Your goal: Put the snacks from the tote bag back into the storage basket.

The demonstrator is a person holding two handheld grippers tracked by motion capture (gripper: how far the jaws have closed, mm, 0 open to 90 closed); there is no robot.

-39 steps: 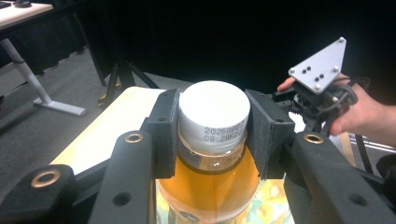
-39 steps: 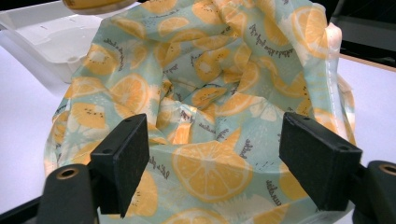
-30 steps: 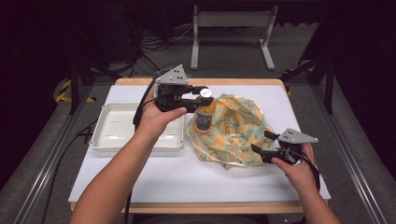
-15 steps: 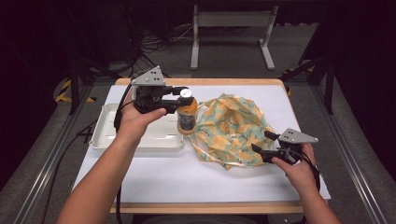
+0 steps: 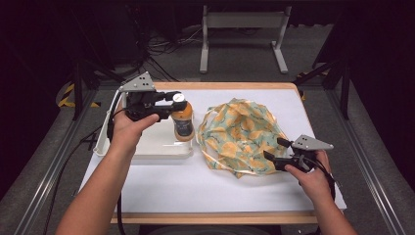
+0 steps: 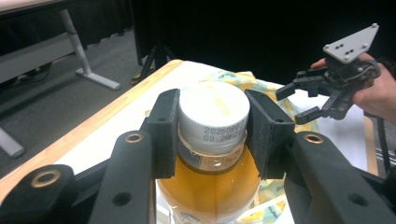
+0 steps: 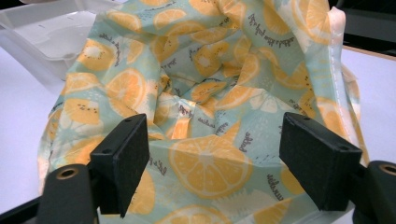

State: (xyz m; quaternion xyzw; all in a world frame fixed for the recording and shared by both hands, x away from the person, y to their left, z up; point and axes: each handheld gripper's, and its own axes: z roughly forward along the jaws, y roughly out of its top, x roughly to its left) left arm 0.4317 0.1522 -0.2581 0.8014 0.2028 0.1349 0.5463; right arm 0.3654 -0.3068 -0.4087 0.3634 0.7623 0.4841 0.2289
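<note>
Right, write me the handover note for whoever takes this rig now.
Left gripper: shut on the bottle at its neck, under the white cap; the bottle is upright over the right end of the white tray.
Right gripper: open, at the near right edge of the orange-print bag, fabric between the jaws, not pinched.
Done: bottle is out of the bag.
Left: probably set the bottle down in the tray and release; whether it already rests there I cannot tell.

Things lying around the work

A white tray (image 5: 147,147) is sitting on the white table (image 5: 195,186); a grey metal stand (image 5: 242,29) is standing behind, on the floor.
</note>
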